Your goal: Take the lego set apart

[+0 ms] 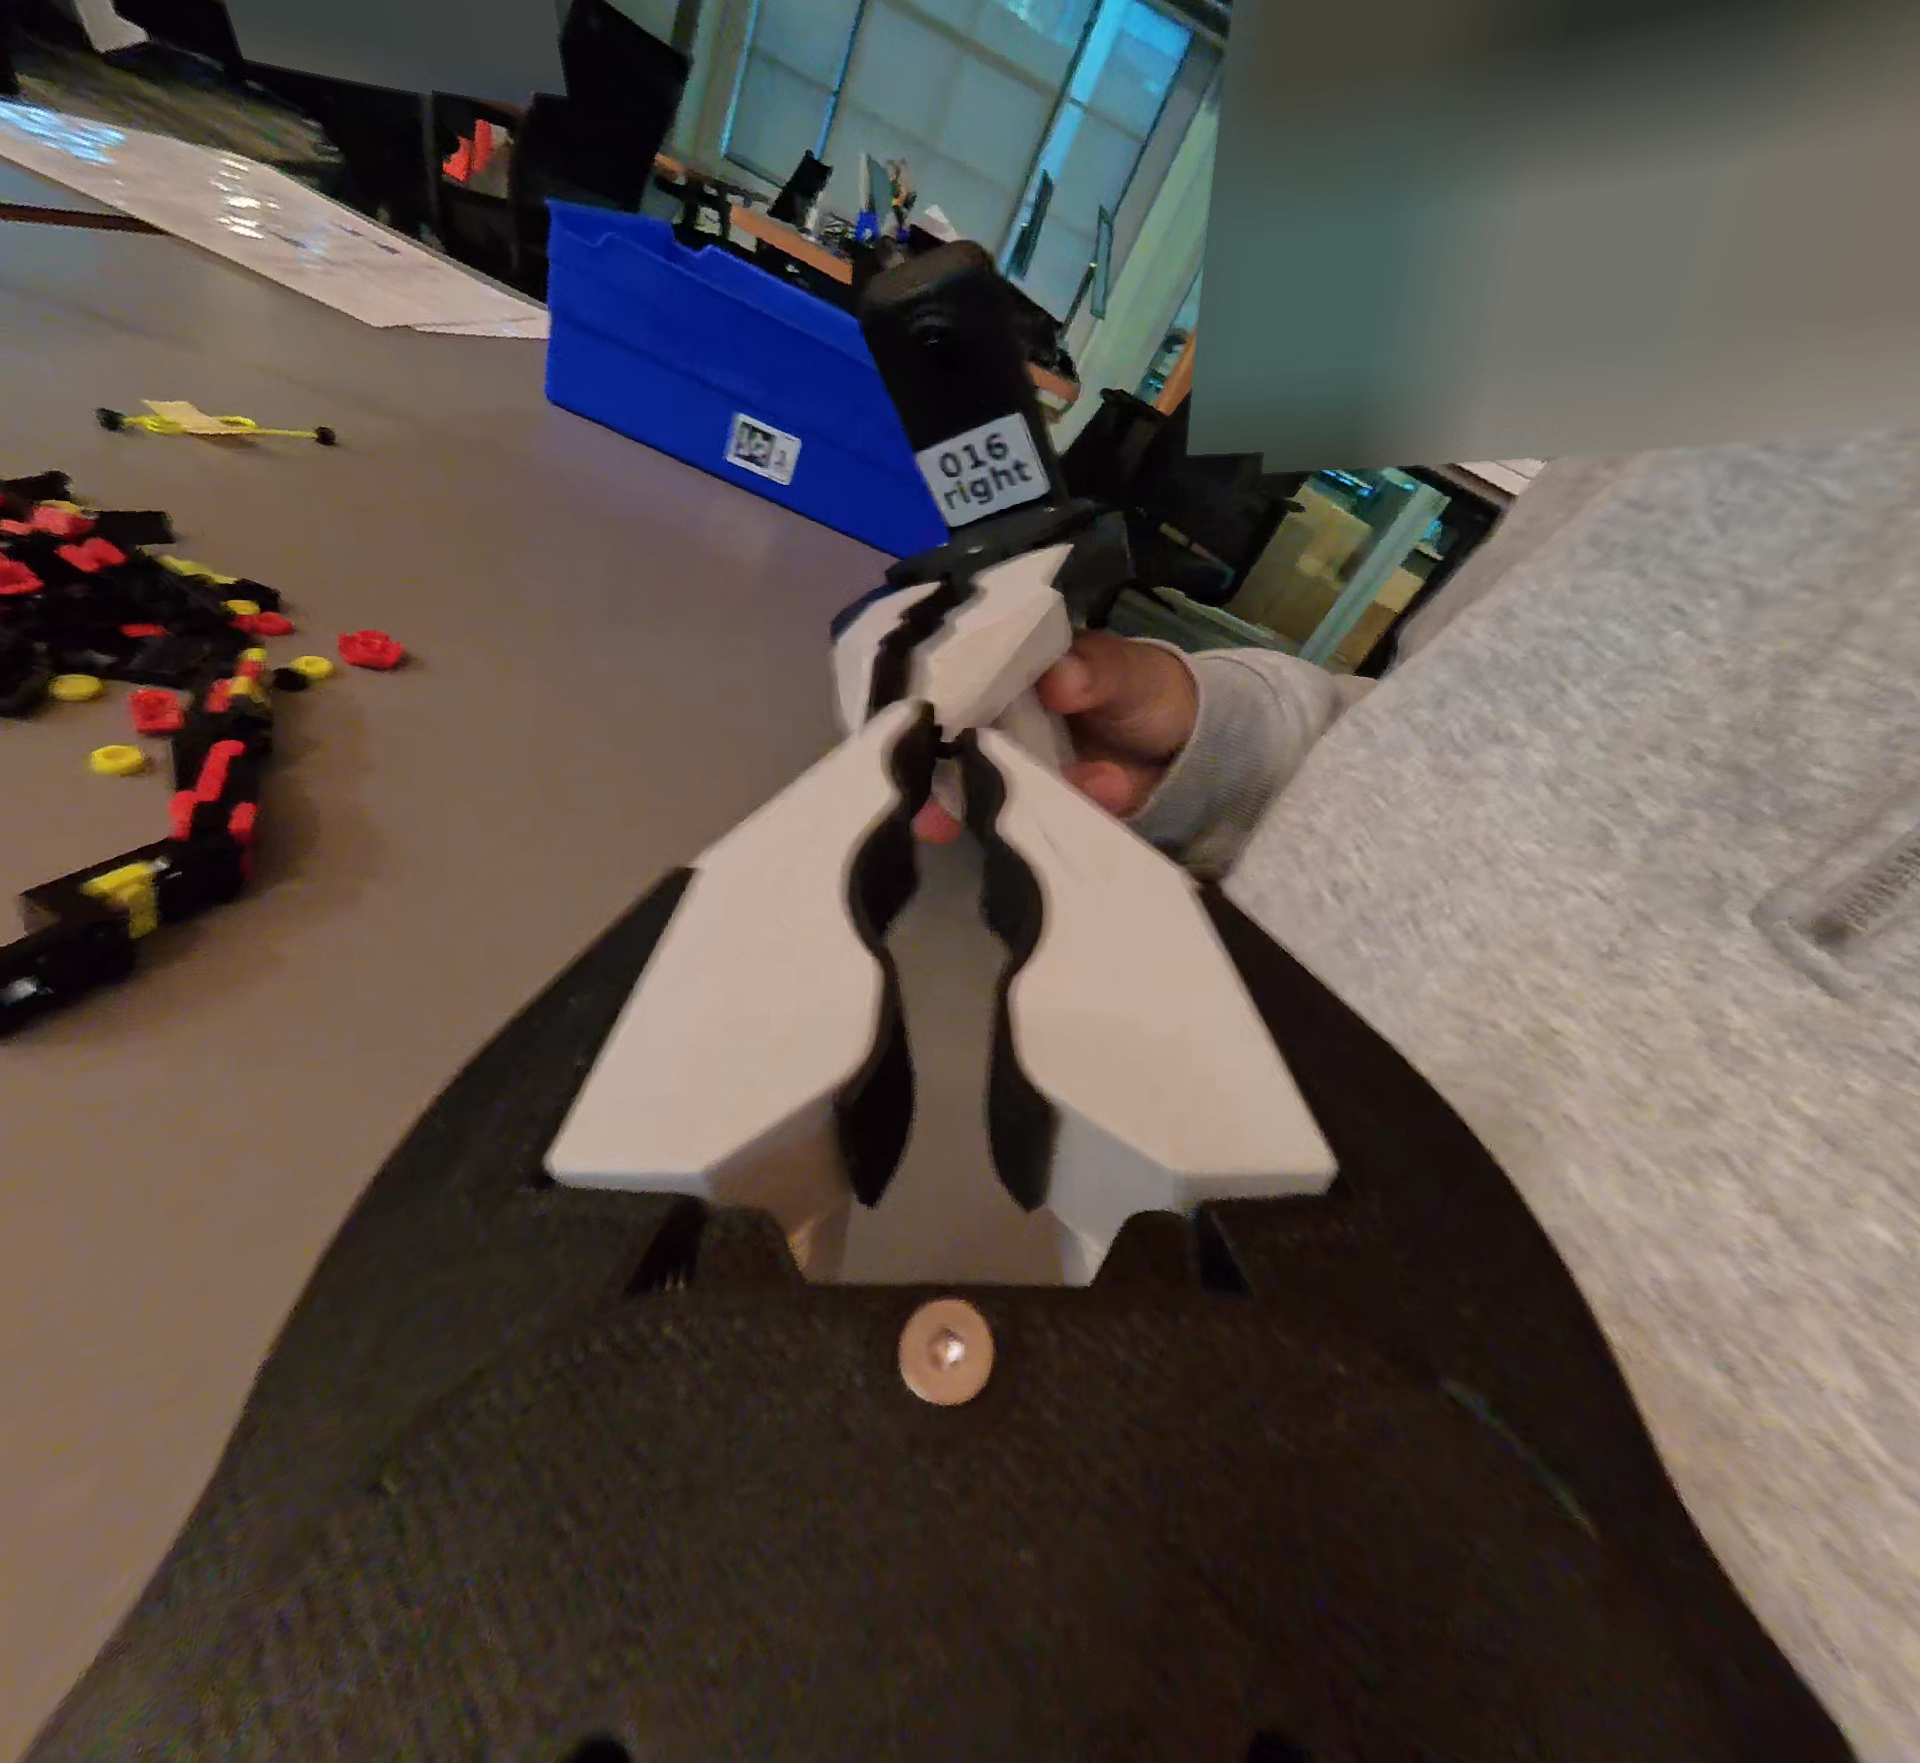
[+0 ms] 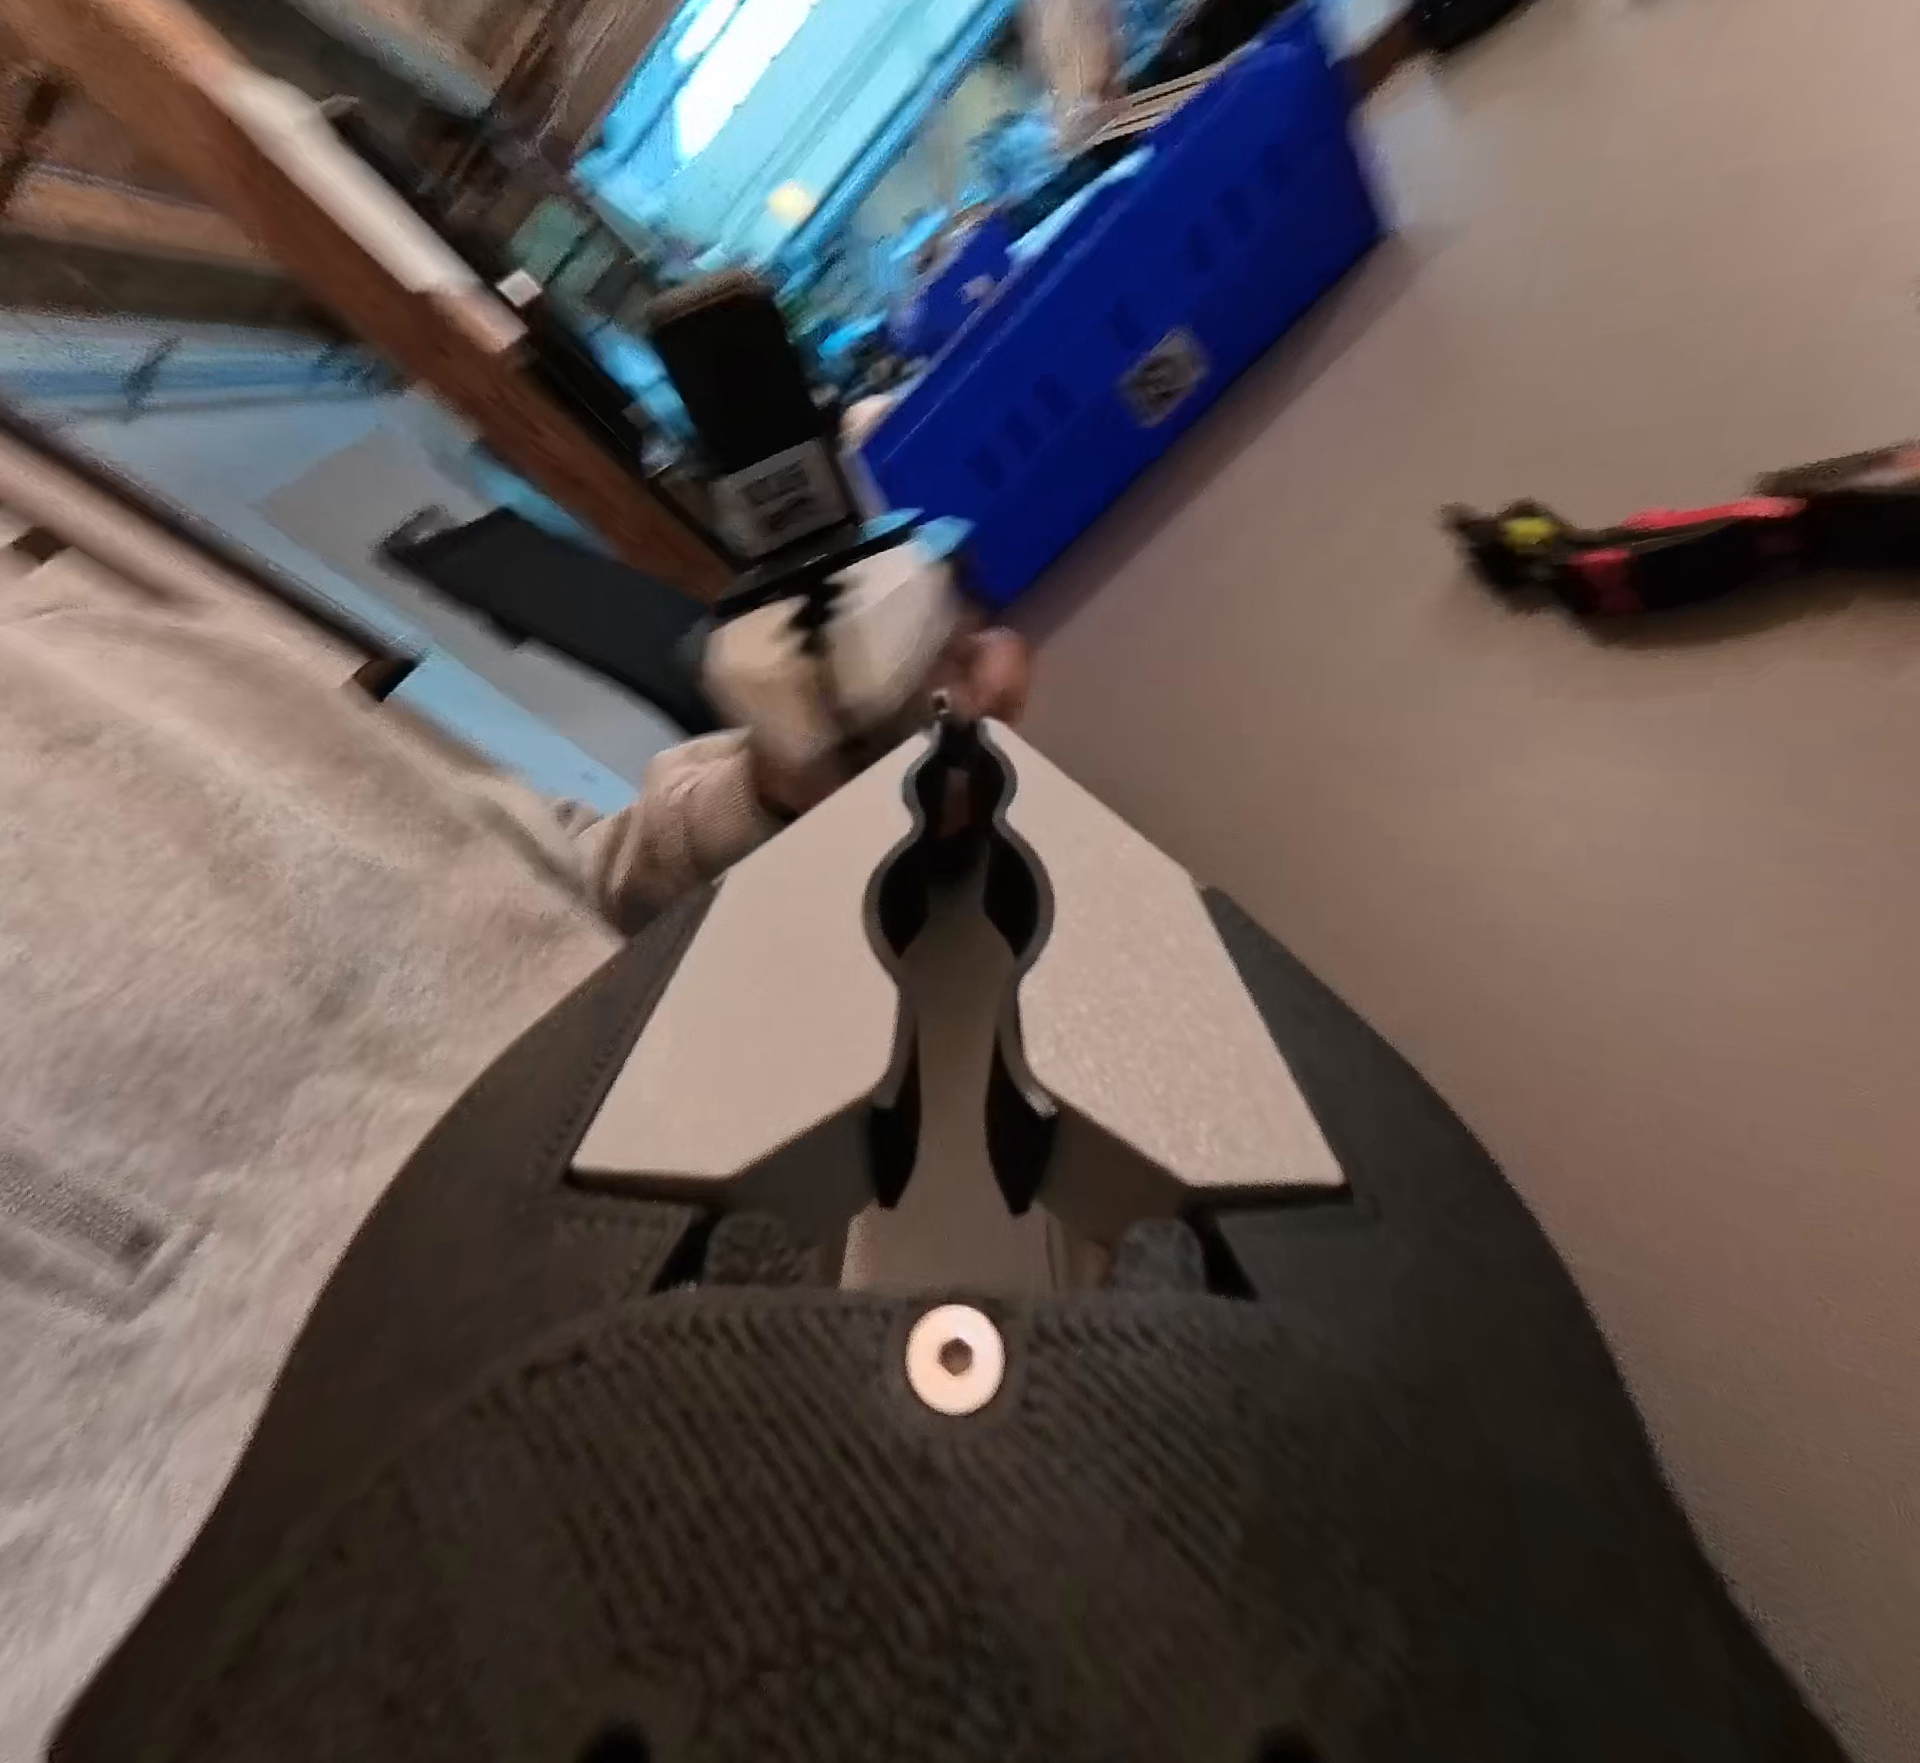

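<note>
Both hand-held gripper tips (image 1: 940,737) meet, hiding whatever small piece sits between.

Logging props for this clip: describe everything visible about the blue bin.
The blue bin is a glossy, hard plastic tub with stepped, ribbed walls and a notched rim. It stands upright on the grey table, far side, beyond the two grippers. A small white sticker sits low on its front wall. Nothing touches it; its contents are hidden.

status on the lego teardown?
Done: many loose red, yellow and black pieces lie scattered on the table. In hand: both hand-held grippers meet tip to tip on something small, too hidden to identify. Left: a long black strip looks assembled.
</note>
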Demonstrator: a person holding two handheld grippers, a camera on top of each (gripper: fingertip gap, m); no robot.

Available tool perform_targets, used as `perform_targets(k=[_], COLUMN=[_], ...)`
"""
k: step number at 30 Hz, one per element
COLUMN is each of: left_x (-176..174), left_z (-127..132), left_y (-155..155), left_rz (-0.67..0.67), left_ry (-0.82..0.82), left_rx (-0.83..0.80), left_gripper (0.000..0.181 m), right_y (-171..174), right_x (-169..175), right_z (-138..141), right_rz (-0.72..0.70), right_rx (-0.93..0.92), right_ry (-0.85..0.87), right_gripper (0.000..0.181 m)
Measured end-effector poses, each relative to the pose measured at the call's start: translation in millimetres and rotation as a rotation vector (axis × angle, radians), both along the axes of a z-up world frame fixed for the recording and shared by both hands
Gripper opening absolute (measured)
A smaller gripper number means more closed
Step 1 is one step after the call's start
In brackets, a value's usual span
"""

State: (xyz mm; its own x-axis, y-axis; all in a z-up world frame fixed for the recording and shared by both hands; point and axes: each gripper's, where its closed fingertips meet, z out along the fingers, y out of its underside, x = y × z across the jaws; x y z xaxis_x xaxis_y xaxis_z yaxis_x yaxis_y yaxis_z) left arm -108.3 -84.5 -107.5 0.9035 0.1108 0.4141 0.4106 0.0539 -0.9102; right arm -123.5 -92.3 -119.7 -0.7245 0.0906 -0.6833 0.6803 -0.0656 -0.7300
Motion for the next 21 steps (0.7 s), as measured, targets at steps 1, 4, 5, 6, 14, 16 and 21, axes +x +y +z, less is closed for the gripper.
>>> perform_targets(k=[1, 4, 5, 6, 14, 16, 21], left_x=[17, 18, 12, 7, -28, -26, -23], left_z=[6, -5, -6, -2, 4, 3, -2], left_y=[3, 14, 11, 6, -24, -22, -14], left_rz=[-0.114, -0.058, -0.010, 0.011, 0.139, 0.123, 0.099], left_ry=[-0.014, 0.062, 0.102, 0.107, -0.070, -0.086, -0.101], left_rx=[0.044, -0.057, -0.090, -0.078, 0.060, 0.073, 0.046], left_gripper=[0.000, 0.000, 0.000, 0.000, 0.000, 0.000, 0.000], right_y=[4, 25, 28, 29, 56, 82, 126], right_x=[-9, -27, -28, -28, -48, -61, -75], right_z=[-2, 3, 5, 6, 18, 35, 51], right_rz=[-0.051, -0.107, -0.118, -0.125, -0.234, -0.320, -0.431], right_rx=[-0.003, -0.091, -0.077, -0.049, -0.053, -0.092, -0.116], right_ry=[-0.009, -0.071, -0.045, -0.013, 0.079, 0.153, 0.213], right_gripper=[0.001, 0.001, 0.001, 0.001, 0.001, 0.001, 0.001])
